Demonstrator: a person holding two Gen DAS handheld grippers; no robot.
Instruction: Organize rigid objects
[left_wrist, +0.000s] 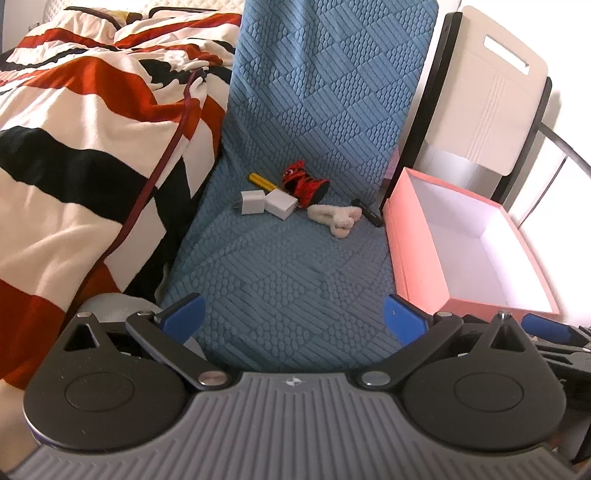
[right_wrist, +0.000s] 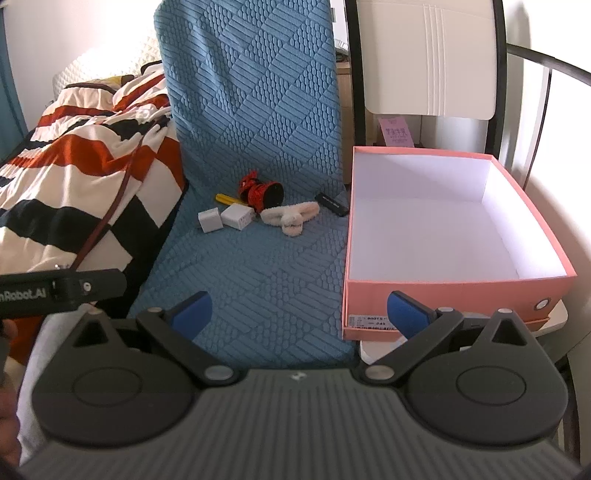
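Right wrist: pink box (right_wrist: 436, 291) beside chargers (right_wrist: 225, 218), blanket (right_wrist: 92, 166) left.

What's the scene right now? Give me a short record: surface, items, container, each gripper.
surface: blue textured cloth
items: two white charger cubes, yellow stick, red and black patterned item, white fluffy item, black stick, all clustered at the far end of the cloth
container: pink box, open, white inside, nothing in it, right of the cloth
left gripper: open, holding nothing, short of the items
right gripper: open, holding nothing, near the box's front corner
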